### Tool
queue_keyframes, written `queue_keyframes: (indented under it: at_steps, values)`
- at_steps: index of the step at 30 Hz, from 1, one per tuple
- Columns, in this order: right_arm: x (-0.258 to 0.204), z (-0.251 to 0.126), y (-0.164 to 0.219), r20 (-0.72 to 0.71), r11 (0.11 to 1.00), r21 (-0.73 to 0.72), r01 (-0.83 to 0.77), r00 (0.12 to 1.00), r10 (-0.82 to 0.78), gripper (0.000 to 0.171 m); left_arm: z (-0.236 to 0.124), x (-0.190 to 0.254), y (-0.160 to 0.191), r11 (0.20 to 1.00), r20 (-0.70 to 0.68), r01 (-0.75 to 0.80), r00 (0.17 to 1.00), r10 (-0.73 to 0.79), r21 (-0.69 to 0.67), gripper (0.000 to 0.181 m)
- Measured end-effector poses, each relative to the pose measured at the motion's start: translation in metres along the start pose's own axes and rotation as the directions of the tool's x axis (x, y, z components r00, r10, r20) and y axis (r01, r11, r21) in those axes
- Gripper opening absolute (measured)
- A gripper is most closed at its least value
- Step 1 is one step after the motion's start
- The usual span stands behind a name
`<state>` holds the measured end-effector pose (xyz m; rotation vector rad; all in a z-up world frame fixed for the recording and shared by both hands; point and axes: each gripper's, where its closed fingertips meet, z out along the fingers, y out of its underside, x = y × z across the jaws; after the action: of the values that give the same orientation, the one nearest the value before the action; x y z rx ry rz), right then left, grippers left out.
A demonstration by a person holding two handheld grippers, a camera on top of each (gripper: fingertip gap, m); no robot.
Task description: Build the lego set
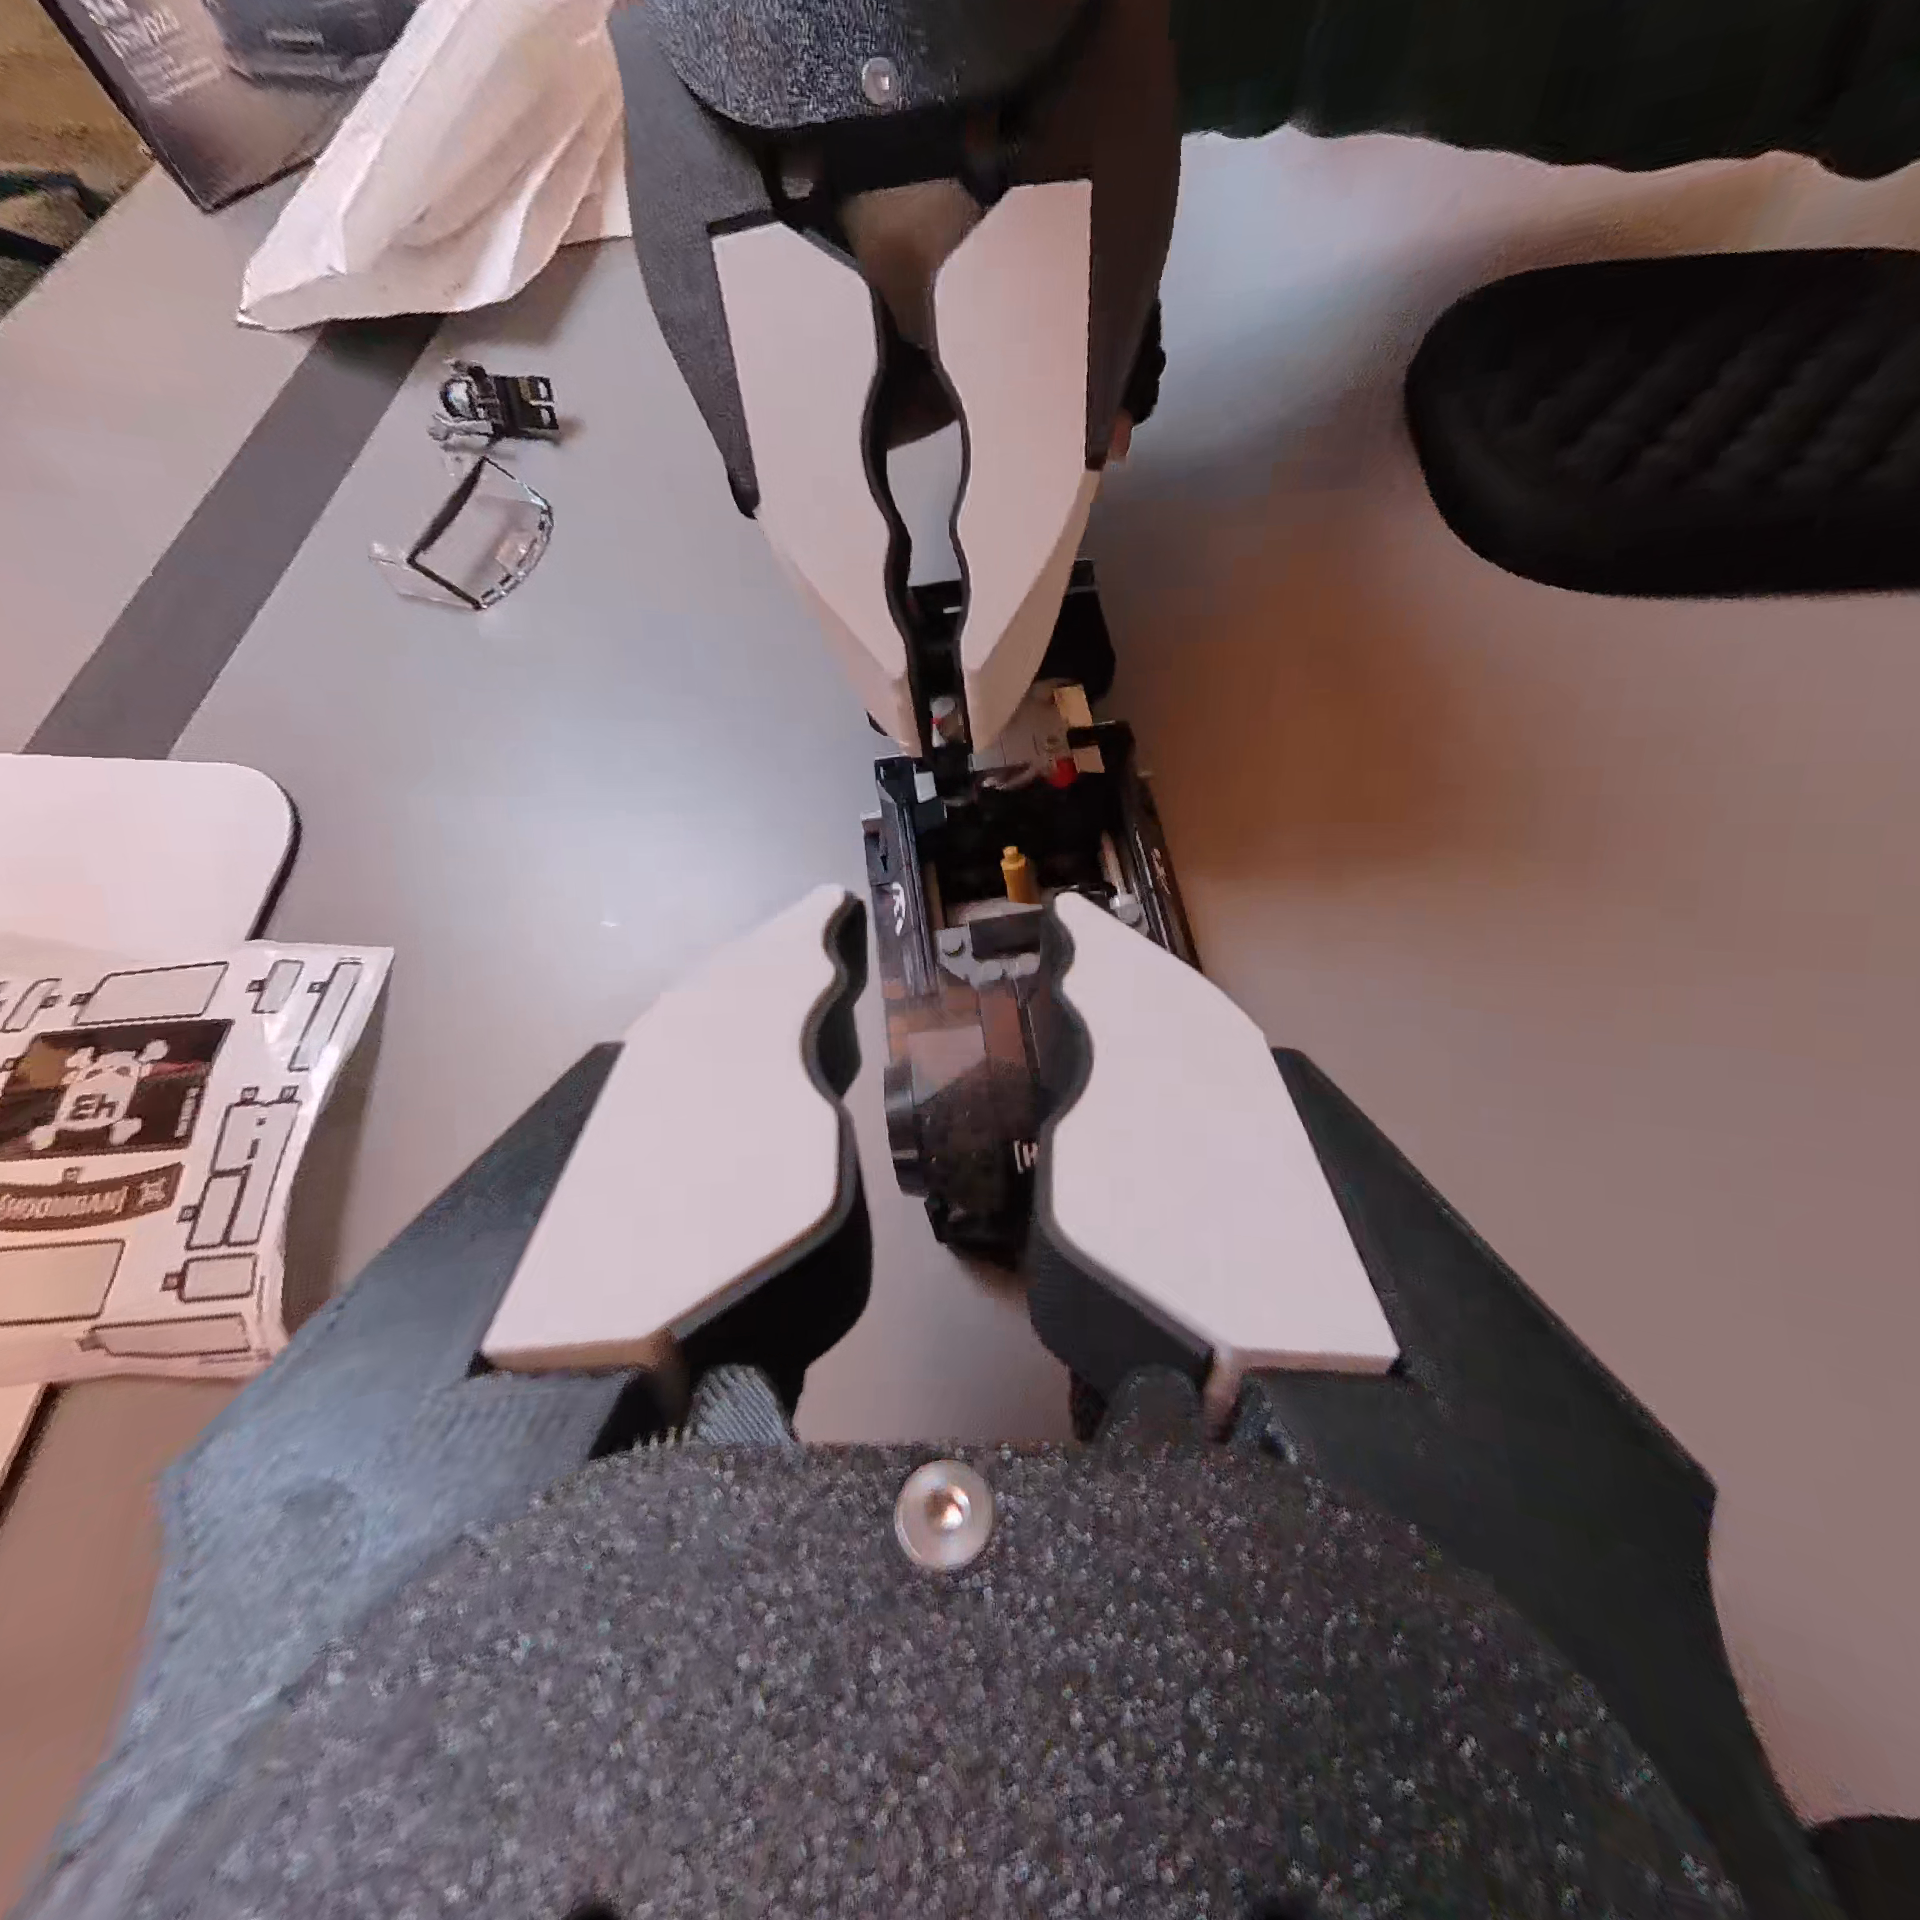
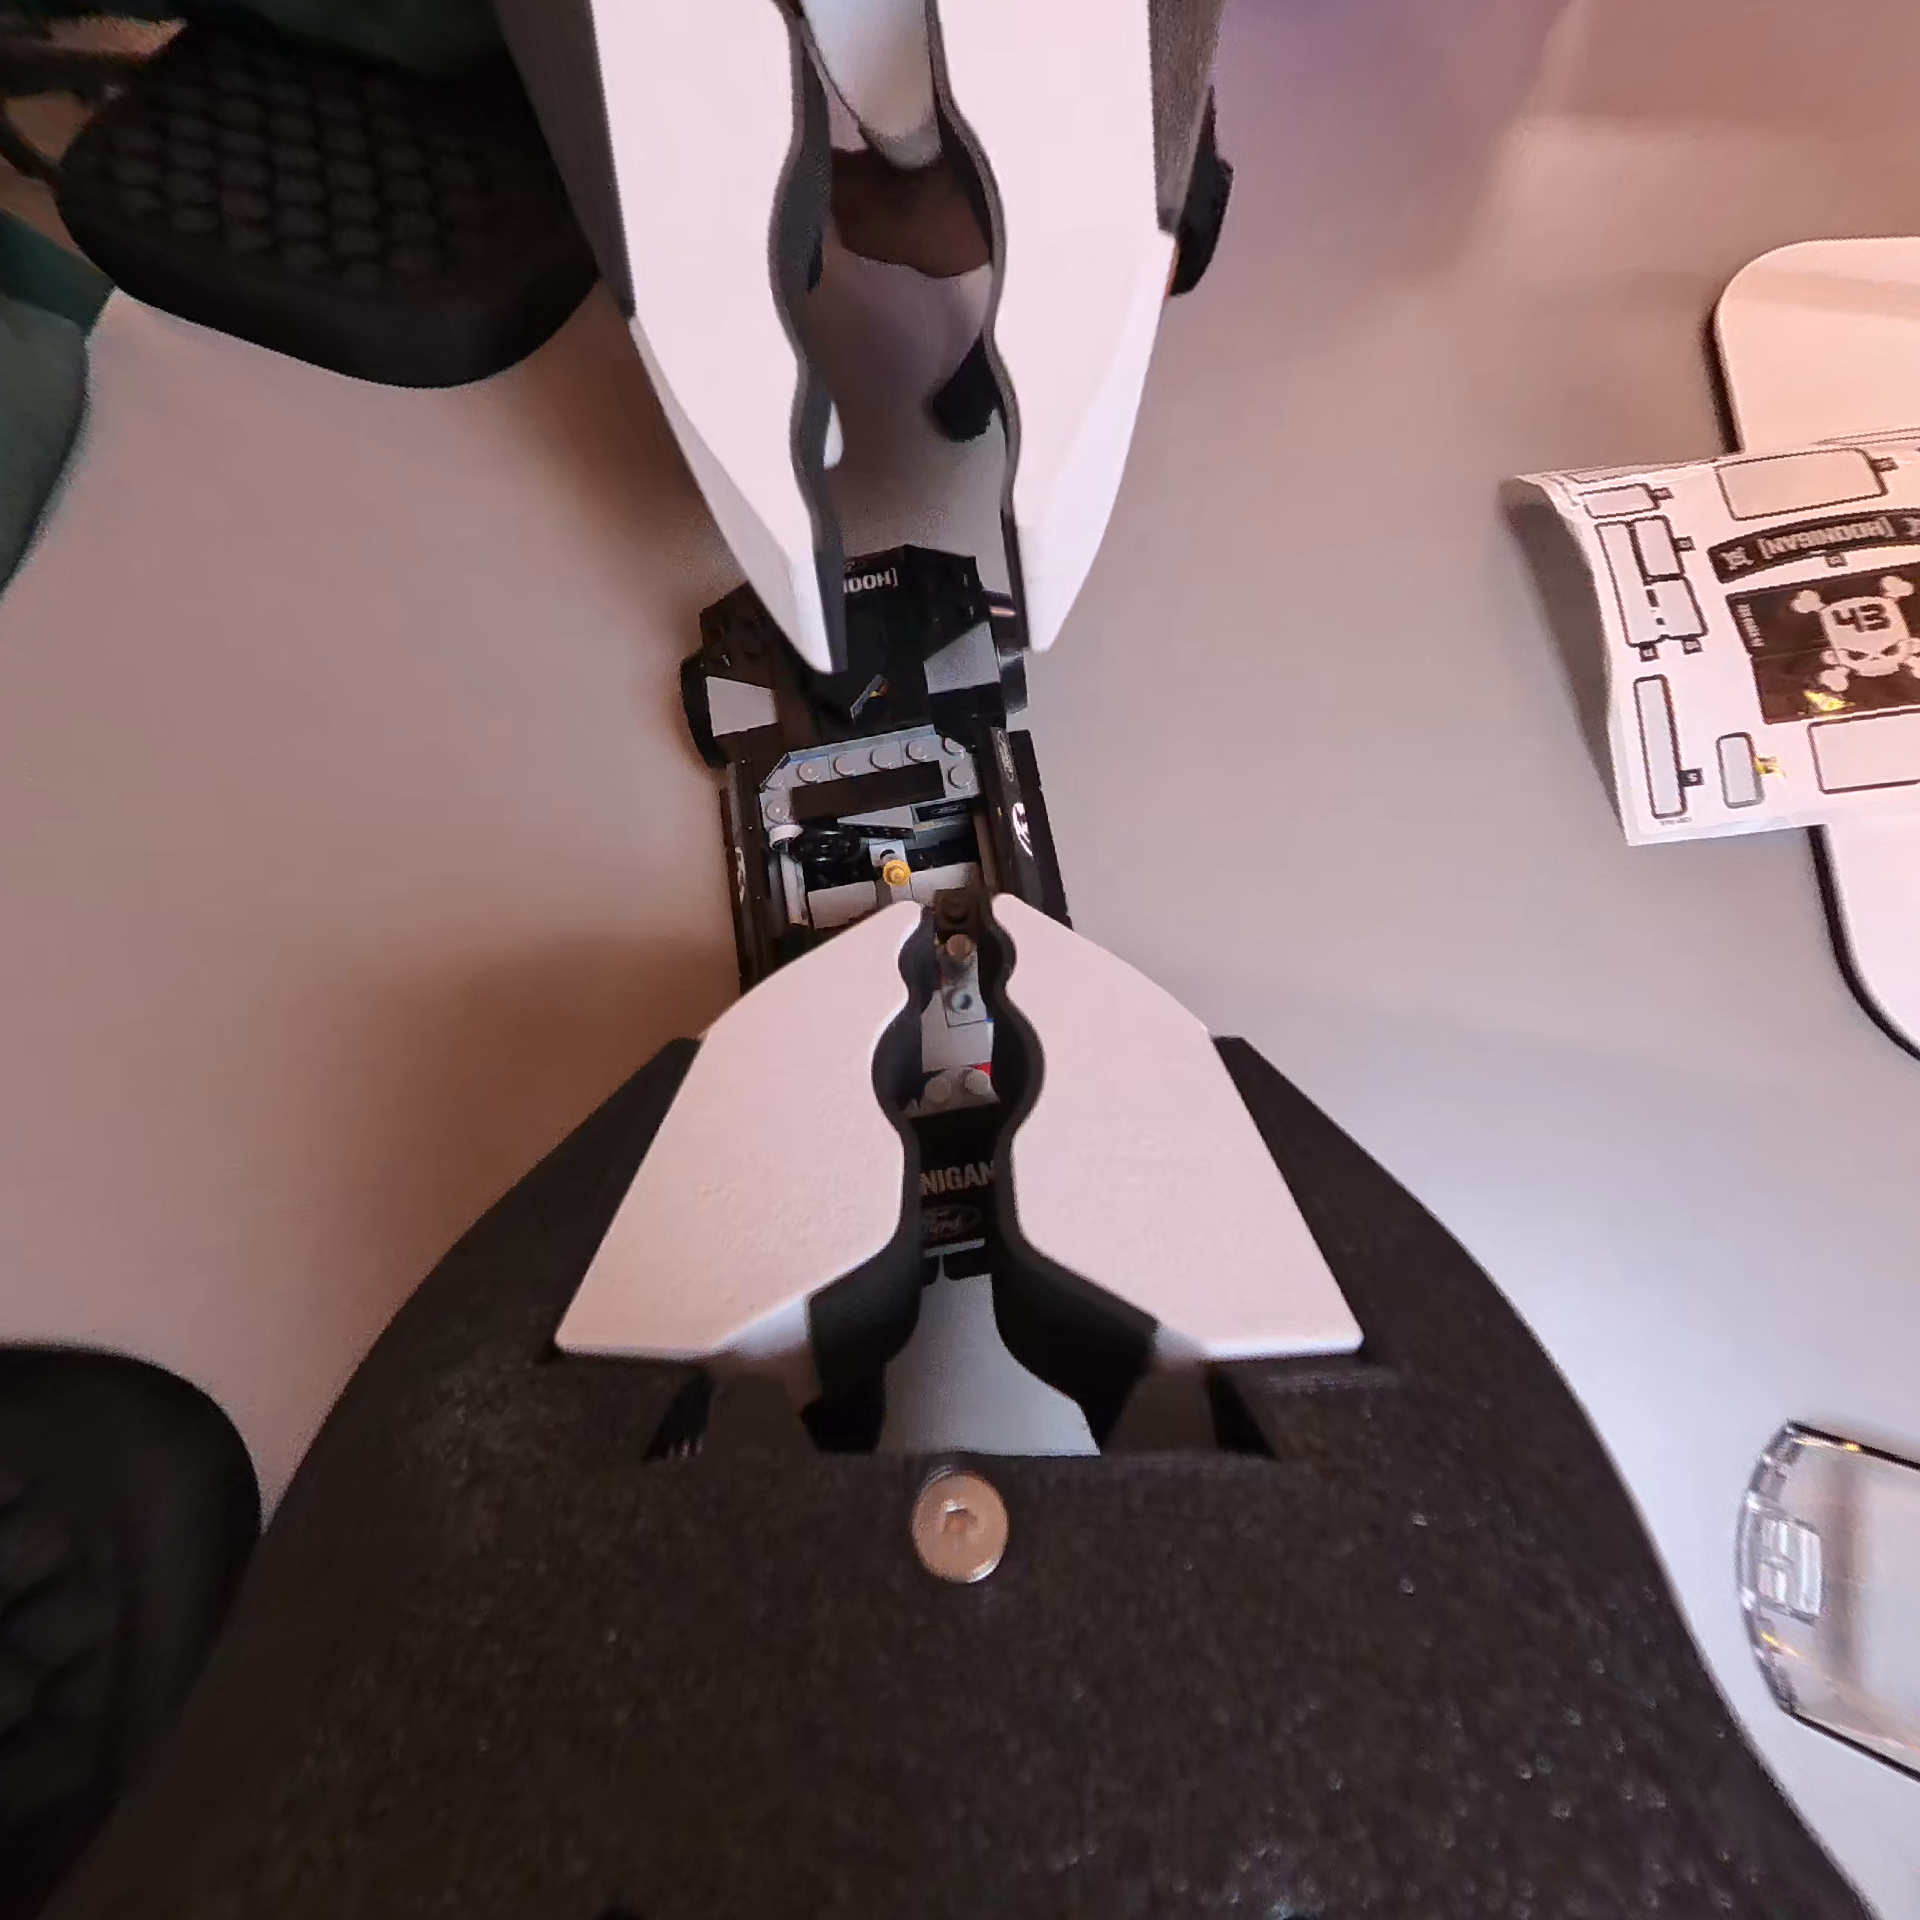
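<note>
1. Left wrist view: one black car (image 1: 997,935) sits on the grey worktop (image 1: 623,779), between two claws.
2. Left claw (image 1: 961,925) grips the car's front.
3. Right claw (image 2: 956,914) pinches one small dark brick (image 2: 954,914) over its rear.
4. One sticker sheet (image 2: 1766,644) and one clear windscreen (image 1: 478,540) lie apart.
</note>
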<state>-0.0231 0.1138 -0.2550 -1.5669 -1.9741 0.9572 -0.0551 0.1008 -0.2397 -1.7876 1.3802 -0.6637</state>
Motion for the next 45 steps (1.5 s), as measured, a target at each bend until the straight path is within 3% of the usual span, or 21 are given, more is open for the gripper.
queue_keyframes:
  at_steps: [17, 31, 45]
  values:
    - [-0.004, 0.003, 0.001, 0.048, 0.999, -0.051, 0.007, 0.999, -0.005, 0.008, 0.035, 0.002, 0.0, 0.994, -0.054, -0.045, 0.998, 0.039, -0.104, 0.015]
    - [-0.002, 0.007, 0.005, 0.046, 0.992, -0.127, 0.027, 0.999, -0.021, 0.008, 0.044, 0.001, 0.001, 0.986, -0.061, -0.066, 0.996, 0.057, -0.153, 0.015]
    - [0.003, -0.011, -0.004, -0.017, 1.0, -0.029, 0.0, 1.0, -0.001, 0.017, 0.041, -0.001, 0.003, 0.988, -0.043, -0.05, 0.998, 0.044, -0.146, 0.016]
